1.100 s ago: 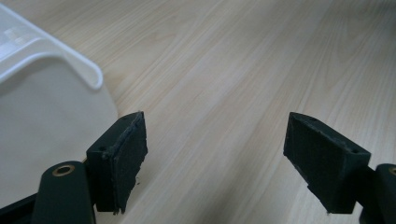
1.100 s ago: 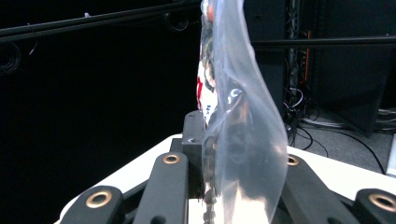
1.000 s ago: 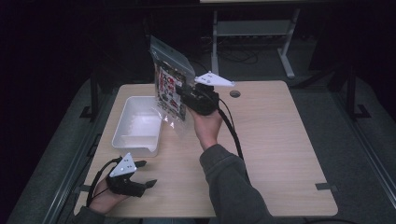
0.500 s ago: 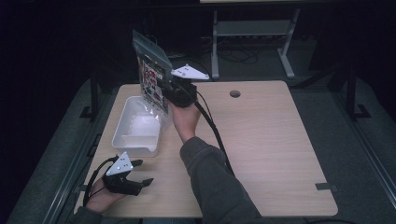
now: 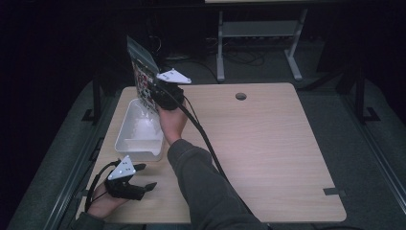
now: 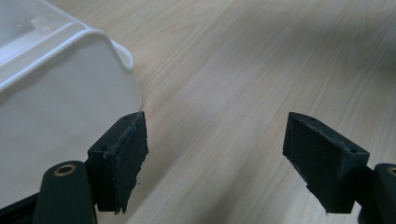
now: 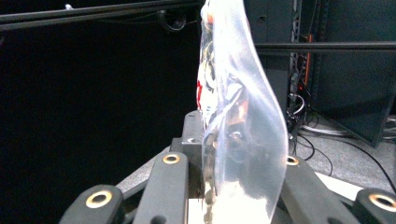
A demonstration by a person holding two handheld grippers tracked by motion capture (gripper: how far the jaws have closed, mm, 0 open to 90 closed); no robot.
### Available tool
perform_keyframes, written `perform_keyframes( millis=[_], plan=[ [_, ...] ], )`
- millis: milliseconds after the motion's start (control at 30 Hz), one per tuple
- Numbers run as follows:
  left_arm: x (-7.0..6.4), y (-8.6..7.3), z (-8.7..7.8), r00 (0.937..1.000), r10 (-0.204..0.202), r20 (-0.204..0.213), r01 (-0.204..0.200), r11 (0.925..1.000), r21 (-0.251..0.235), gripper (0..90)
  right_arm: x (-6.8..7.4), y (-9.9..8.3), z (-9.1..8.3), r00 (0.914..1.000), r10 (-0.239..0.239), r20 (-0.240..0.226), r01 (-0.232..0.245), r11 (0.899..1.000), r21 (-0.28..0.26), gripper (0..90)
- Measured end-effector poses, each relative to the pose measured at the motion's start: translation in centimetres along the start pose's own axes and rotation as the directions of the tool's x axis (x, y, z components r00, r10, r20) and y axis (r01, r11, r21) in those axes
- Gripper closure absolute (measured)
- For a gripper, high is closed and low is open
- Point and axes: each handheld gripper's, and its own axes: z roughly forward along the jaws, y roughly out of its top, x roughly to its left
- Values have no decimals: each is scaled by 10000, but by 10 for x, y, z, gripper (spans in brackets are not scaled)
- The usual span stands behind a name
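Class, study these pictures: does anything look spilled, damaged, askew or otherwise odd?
Nothing looks spilled or broken. The clear bag stands tilted above the white tray because the right gripper holds it up. The left gripper rests open on the table.

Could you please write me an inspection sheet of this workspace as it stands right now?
Surface: wooden table, with a round hole near the far edge and a dark tape strip near the right front corner.
Job's things: clear plastic bag with printed contents, held upright above the far end of the white plastic bin; the bin looks empty.
Clutter: nothing seen.
Grippers: right gripper shut on the bag's lower edge; left gripper open, resting on the table just in front of the bin.
Cables: black cable trails from the right gripper along the sleeve; another loops beside the left hand.
Surroundings: dark room, grey metal stand and floor cables behind the table.
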Motion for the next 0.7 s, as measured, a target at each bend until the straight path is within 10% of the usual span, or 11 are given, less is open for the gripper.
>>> perform_keyframes(
  millis=[700],
  plan=[
    [-1,1,1,9995,-94,298,97,9999,-112,214,9,-40,30,9997,-182,141,173,9978,636,747]
  ],
)
